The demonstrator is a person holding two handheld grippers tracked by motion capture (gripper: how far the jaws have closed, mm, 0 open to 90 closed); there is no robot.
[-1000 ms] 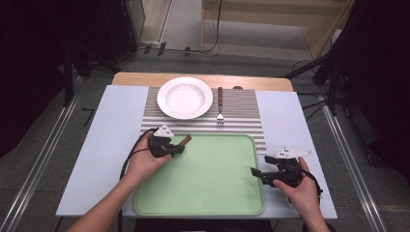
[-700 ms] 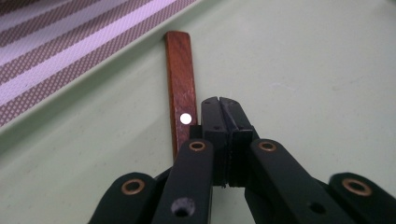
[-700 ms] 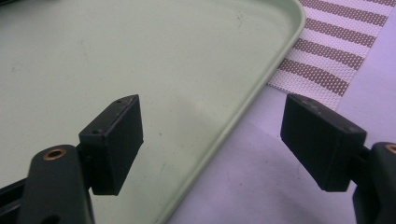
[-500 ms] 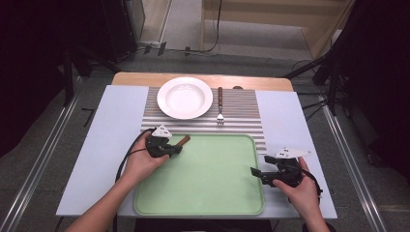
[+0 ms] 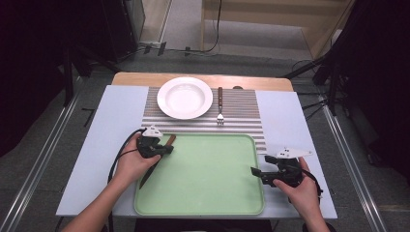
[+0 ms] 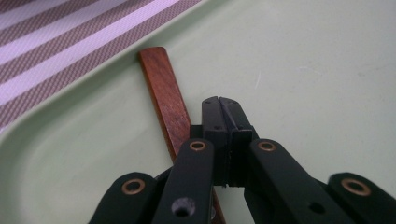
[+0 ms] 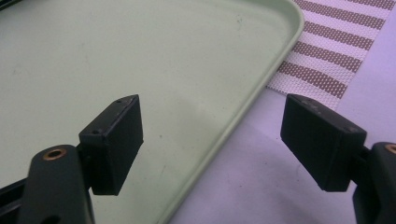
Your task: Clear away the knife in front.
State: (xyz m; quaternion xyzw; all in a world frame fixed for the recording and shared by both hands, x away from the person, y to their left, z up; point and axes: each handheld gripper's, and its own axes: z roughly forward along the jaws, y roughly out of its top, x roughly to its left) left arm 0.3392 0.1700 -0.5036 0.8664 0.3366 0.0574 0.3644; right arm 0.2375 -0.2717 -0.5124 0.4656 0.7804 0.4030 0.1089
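— What's on the table point(image 5: 111, 116), counted?
— One white plate point(image 5: 184, 97), one fork point(image 5: 220, 104), one striped placemat point(image 5: 241, 108), one green tray point(image 5: 203, 179).
— And cutlery in the tray?
— One wooden-handled knife point(image 6: 164, 93). Two tongs: left point(image 5: 167, 149), right point(image 5: 255, 172).

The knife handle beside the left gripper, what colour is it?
Reddish-brown wood; the knife handle shows best in the left gripper view.
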